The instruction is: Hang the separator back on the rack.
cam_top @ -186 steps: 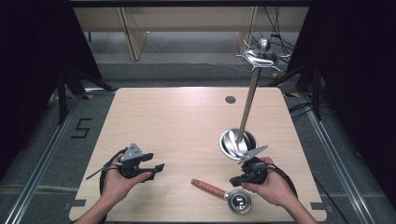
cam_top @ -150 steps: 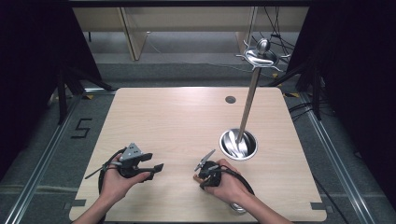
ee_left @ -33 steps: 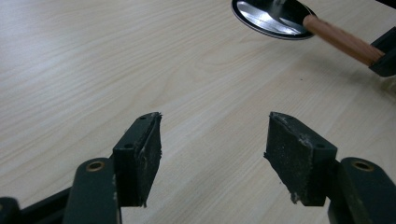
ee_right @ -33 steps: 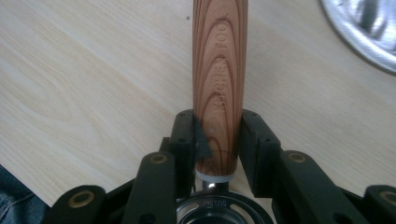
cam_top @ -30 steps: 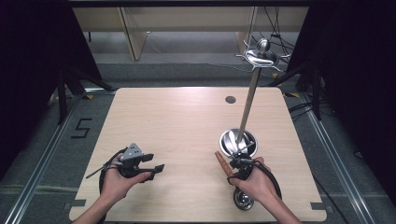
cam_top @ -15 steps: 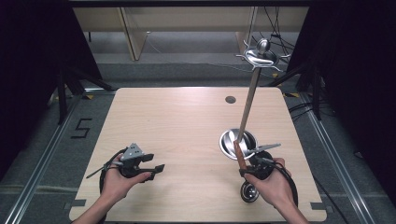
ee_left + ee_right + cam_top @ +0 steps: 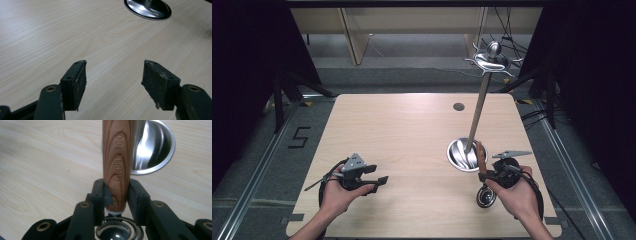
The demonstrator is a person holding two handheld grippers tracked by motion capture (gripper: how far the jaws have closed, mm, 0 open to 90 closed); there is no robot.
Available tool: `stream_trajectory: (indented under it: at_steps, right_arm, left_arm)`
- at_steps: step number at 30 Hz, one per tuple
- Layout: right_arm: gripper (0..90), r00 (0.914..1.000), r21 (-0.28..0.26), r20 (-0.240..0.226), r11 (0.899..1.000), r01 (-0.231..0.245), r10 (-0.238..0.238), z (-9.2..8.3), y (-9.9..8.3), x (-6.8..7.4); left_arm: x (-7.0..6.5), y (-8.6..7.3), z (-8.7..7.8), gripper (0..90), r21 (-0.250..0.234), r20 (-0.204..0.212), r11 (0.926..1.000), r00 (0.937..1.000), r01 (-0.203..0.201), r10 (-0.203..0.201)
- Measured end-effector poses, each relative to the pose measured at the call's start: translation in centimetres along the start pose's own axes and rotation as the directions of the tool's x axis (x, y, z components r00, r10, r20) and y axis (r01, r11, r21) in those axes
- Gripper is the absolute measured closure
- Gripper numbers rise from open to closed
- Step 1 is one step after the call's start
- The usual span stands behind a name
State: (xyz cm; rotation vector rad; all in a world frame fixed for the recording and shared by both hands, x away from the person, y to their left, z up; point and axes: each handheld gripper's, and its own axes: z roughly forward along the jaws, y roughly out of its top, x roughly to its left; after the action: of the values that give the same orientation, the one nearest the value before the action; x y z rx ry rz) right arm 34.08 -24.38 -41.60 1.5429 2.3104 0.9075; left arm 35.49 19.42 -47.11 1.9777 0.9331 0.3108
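At the near edge of the wooden table (image 7: pixel 412 125), the left gripper (image 7: pixel 381 180) was held low in the person's left hand (image 7: pixel 339 195), its jaws spread apart with nothing but bare tabletop seen between the pads (image 7: pixel 77 82) in the left gripper view. On the near right, the right gripper (image 7: pixel 482 176) was carried in the right hand (image 7: pixel 517 192), and its jaws were closed on the wooden handle (image 7: pixel 118 165) of a kitchen tool (image 7: pixel 484 185). The handle was clamped near its lower end, just above the metal collar; it stood pointing away from the person, and the words "KITCHEN TOOL" were seen stamped along it. The tool's round metal head (image 7: pixel 485 196) was seen below the jaws, toward the near edge of the table. Just beyond the handle's tip, the round steel base (image 7: pixel 462 152) of a stand was set on the table, and from it a thin pole (image 7: pixel 477 115) rose to a hooked top (image 7: pixel 492 59). Farther back, a small dark disc (image 7: pixel 458 106) was seen in the tabletop.
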Motion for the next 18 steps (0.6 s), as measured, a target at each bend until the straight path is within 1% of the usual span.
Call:
stream_trajectory:
  at_steps: [1, 2, 3, 5, 7, 8, 9, 13, 14, 15, 16, 17, 18]
  right_arm:
    - [69.4, 0.9992, 0.026, 0.038, 1.000, -0.011, 0.010, -0.4, 0.1, 0.1]
    - [69.4, 0.9993, 0.001, 0.036, 1.000, -0.003, 0.003, -0.5, 0.1, -0.1]
    - [69.4, 0.9989, -0.013, 0.046, 1.000, -0.004, 0.005, -0.6, 0.1, -0.1]
    - [69.3, 0.9989, -0.028, 0.046, 1.000, 0.004, -0.003, -0.8, 0.3, -0.3]
    - [69.3, 0.9991, -0.039, 0.043, 0.999, 0.001, 0.000, -1.1, 0.4, -0.5]
    - [69.3, 0.9991, -0.039, 0.043, 0.999, 0.001, 0.000, -1.1, 0.4, -0.5]
    - [69.4, 0.9988, -0.056, 0.049, 0.998, 0.002, 0.000, -1.3, 0.5, -0.5]
    - [69.3, 0.9989, -0.071, 0.048, 0.997, -0.002, 0.005, -1.8, 0.6, -0.6]
    - [69.4, 0.9996, -0.111, 0.027, 0.994, -0.003, 0.006, -1.8, 0.8, -0.7]
    - [69.4, 0.9996, -0.111, 0.027, 0.994, -0.003, 0.006, -1.8, 0.8, -0.7]
    - [69.3, 0.9993, -0.110, 0.005, 0.993, -0.036, 0.037, -2.1, 0.9, -0.6]
    - [69.3, 0.9993, -0.110, 0.005, 0.993, -0.036, 0.037, -2.1, 0.9, -0.6]
    - [69.3, 0.9989, -0.107, 0.015, 0.993, -0.042, 0.044, -2.2, 0.9, -0.5]
  left_arm:
    - [0.0, 0.0, 0.0, 35.2, -0.002, 0.000, 1.0000, 1.0000, -0.001, 0.001]
    - [0.0, 0.0, 0.0, 35.2, -0.003, -0.001, 1.0000, 1.0000, -0.001, 0.001]
    - [0.0, 0.0, 0.0, 35.2, 0.000, 0.001, 1.0000, 1.0000, 0.001, -0.001]
    - [0.0, 0.0, 0.0, 35.2, -0.002, -0.001, 1.0000, 1.0000, 0.001, -0.001]
    - [0.0, 0.0, 0.0, 35.2, -0.003, -0.005, 1.0000, 1.0000, 0.001, -0.001]
    - [0.0, 0.0, 0.0, 35.2, -0.002, -0.001, 1.0000, 1.0000, 0.000, 0.000]
    - [0.1, 0.0, 0.0, 35.2, 0.004, 0.005, 1.0000, 1.0000, -0.002, 0.002]
    - [0.0, 0.0, 0.0, 35.2, -0.006, -0.005, 1.0000, 1.0000, 0.001, -0.001]
    - [-0.1, 0.0, 0.1, 35.4, -0.003, -0.002, 1.0000, 1.0000, 0.004, -0.004]
    - [-0.1, 0.0, 0.1, 35.4, -0.003, -0.002, 1.0000, 1.0000, 0.004, -0.004]
    - [-0.1, -0.1, 0.1, 35.4, -0.009, 0.000, 0.9999, 1.0000, 0.009, -0.009]
    - [-0.1, -0.1, 0.1, 35.4, -0.009, 0.000, 0.9999, 1.0000, 0.009, -0.009]
    - [-0.1, -0.1, 0.2, 35.4, -0.008, 0.004, 0.9999, 0.9999, 0.010, -0.010]
